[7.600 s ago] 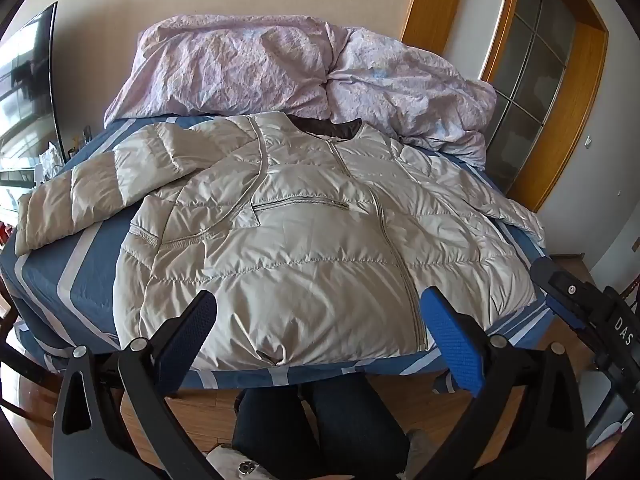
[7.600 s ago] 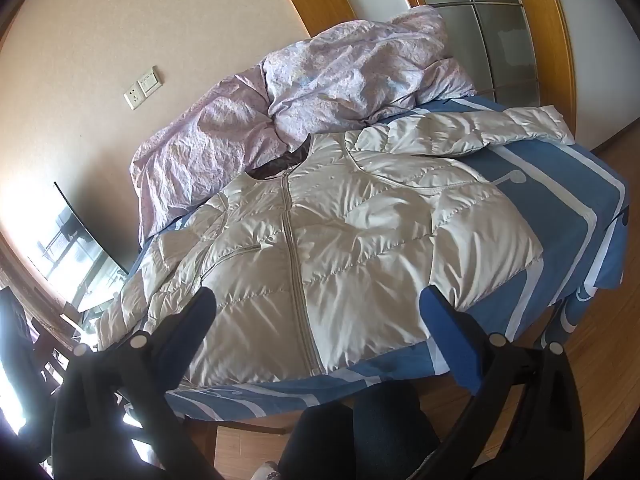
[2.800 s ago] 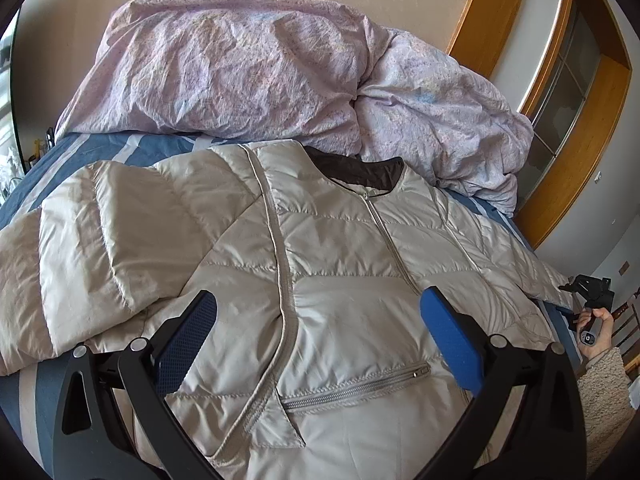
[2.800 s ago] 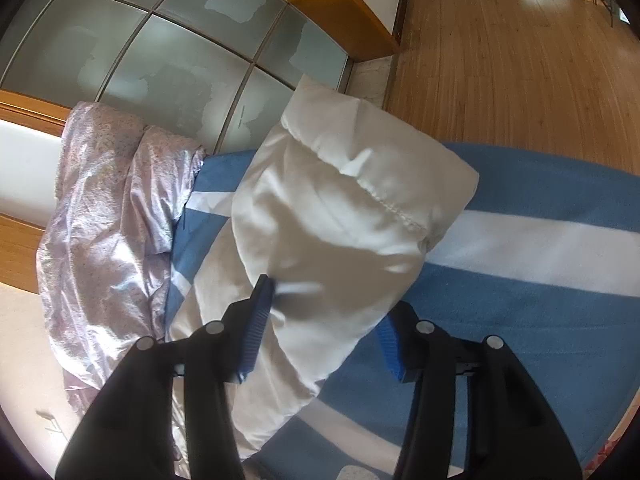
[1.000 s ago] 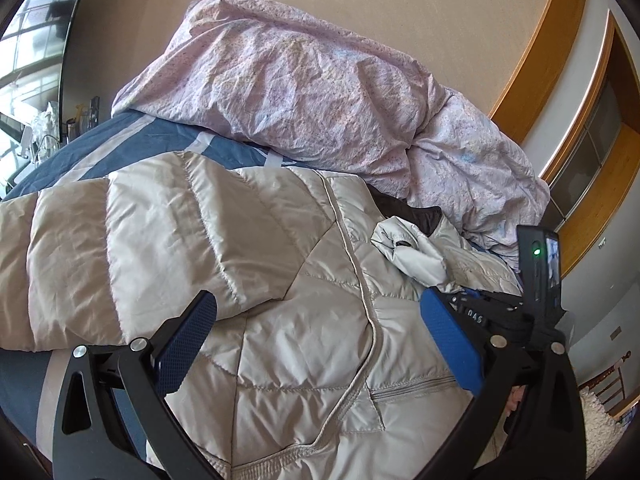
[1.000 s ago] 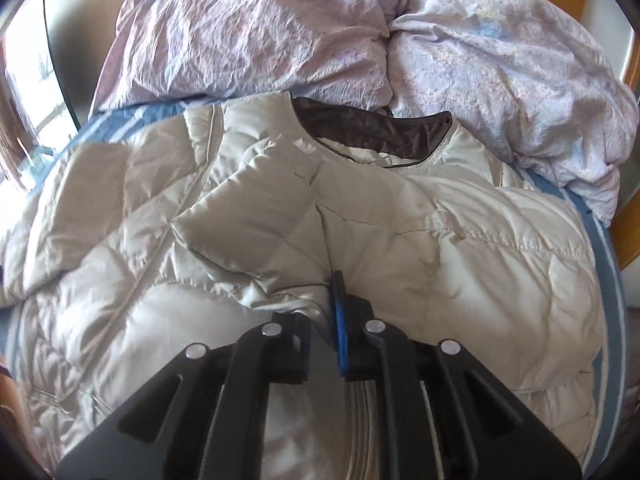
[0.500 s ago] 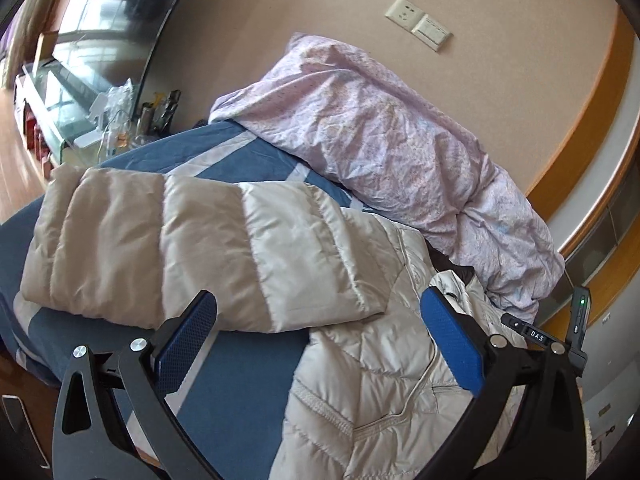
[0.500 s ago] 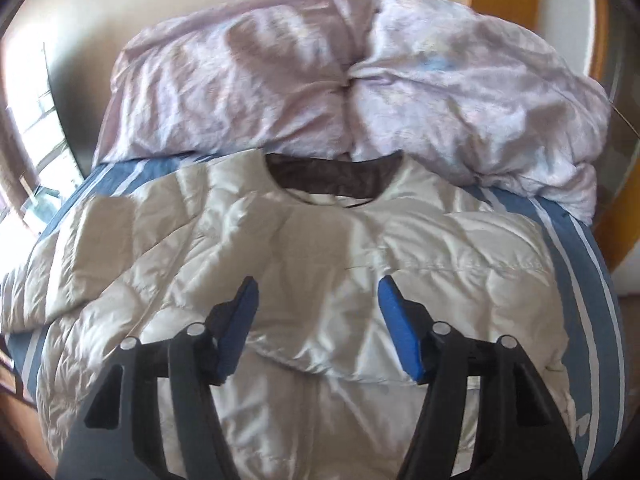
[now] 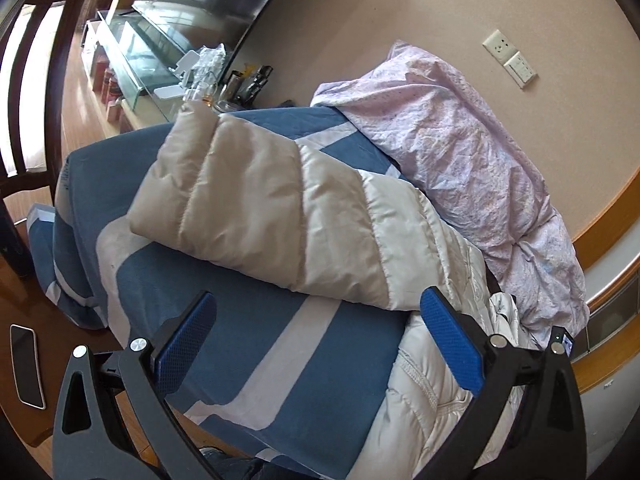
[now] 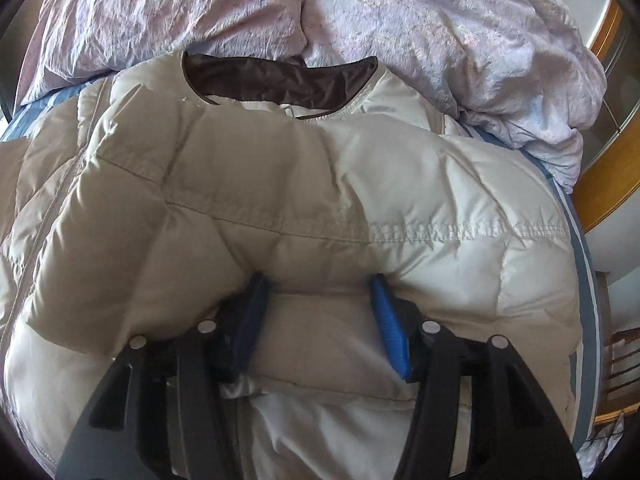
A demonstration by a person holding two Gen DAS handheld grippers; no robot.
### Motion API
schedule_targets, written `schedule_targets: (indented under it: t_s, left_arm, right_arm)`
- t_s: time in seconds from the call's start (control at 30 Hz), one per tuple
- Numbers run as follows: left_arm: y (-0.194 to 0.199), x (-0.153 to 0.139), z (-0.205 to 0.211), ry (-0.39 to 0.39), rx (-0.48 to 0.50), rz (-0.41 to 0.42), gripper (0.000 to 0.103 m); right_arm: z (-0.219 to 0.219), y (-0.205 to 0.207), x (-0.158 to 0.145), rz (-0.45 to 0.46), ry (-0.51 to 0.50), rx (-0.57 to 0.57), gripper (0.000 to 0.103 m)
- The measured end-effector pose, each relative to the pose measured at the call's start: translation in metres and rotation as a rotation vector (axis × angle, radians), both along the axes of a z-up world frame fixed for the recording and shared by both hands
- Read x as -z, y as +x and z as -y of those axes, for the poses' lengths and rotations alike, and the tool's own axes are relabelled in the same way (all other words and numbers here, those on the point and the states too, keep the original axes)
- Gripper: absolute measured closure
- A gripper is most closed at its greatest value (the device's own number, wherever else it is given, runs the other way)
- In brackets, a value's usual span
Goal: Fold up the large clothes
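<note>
A beige quilted down jacket (image 10: 320,200) lies front up on the blue-and-white striped bed (image 9: 280,360), with its brown-lined collar (image 10: 280,80) toward the pillows. Its right sleeve (image 10: 240,184) is folded across the chest. My right gripper (image 10: 320,312) is open, its blue pads either side of a bulge of that folded sleeve, pressing into it. The jacket's left sleeve (image 9: 260,208) lies stretched out flat over the bed. My left gripper (image 9: 316,348) is open and empty, hovering above the bed just short of this sleeve.
A rumpled lilac duvet (image 9: 460,152) is heaped at the head of the bed, also seen in the right wrist view (image 10: 360,12). A glass stand with clutter (image 9: 160,68) and a dark wooden chair (image 9: 24,80) are to the left. A phone (image 9: 26,364) lies on the wooden floor.
My left gripper swung left from the jacket body to the outstretched left sleeve. My right gripper, shut a second ago, opened and moved down onto the folded right sleeve.
</note>
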State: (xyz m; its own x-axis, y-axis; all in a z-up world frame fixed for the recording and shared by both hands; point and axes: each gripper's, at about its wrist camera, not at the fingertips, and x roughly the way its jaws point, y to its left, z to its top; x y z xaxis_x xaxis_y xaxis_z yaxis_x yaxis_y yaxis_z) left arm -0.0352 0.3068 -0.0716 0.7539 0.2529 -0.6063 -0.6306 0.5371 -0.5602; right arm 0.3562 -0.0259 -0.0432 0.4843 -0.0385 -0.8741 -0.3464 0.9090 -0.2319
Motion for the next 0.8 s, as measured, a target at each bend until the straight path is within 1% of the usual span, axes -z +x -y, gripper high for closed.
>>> schedule_targets:
  t_s: [0.07,0.13,0.2,0.3,0.37,0.4,0.47,0.5,0.57,0.6,0.67,0.7,0.8]
  left_arm:
    - [-0.004,0.002,-0.006,-0.019,-0.037,-0.007,0.001]
    - [-0.009,0.005,-0.012,-0.060,-0.074,0.010,0.001]
    - [-0.013,0.010,-0.019,-0.108,-0.117,0.025,0.001]
    - [-0.016,0.018,-0.026,-0.191,-0.161,0.060,0.006]
    - [-0.017,0.025,-0.029,-0.245,-0.192,0.078,0.007]
    - [-0.017,0.026,-0.031,-0.260,-0.206,0.092,0.007]
    - [-0.016,0.026,-0.033,-0.261,-0.232,0.098,0.009]
    - [-0.015,0.026,-0.035,-0.268,-0.242,0.102,0.012]
    - [-0.012,0.027,-0.038,-0.286,-0.259,0.115,0.016]
    - [-0.010,0.027,-0.040,-0.291,-0.272,0.113,0.022]
    - [-0.009,0.028,-0.045,-0.298,-0.305,0.116,0.028]
    - [-0.009,0.028,-0.047,-0.303,-0.324,0.118,0.033]
    - [-0.010,0.029,-0.053,-0.327,-0.365,0.135,0.041]
  right_arm:
    - [0.003,0.002,-0.001,-0.009,0.011,-0.002,0.048]
    - [0.006,0.003,-0.002,-0.018,0.027,0.002,0.048]
    - [0.007,0.005,-0.002,-0.022,0.034,0.004,0.048]
    - [0.007,0.005,-0.003,-0.027,0.041,0.004,0.047]
    - [0.008,0.006,-0.003,-0.032,0.048,0.005,0.047]
    - [0.008,0.006,-0.003,-0.034,0.050,0.005,0.047]
    - [0.008,0.006,-0.003,-0.035,0.052,0.004,0.047]
    - [0.008,0.006,-0.003,-0.035,0.052,0.003,0.047]
    - [0.008,0.006,-0.003,-0.035,0.054,0.003,0.047]
    - [0.008,0.006,-0.003,-0.035,0.057,0.003,0.047]
    - [0.009,0.006,-0.004,-0.033,0.061,0.004,0.047]
    - [0.009,0.006,-0.004,-0.032,0.063,0.004,0.046]
    - [0.009,0.005,-0.003,-0.027,0.072,0.002,0.046]
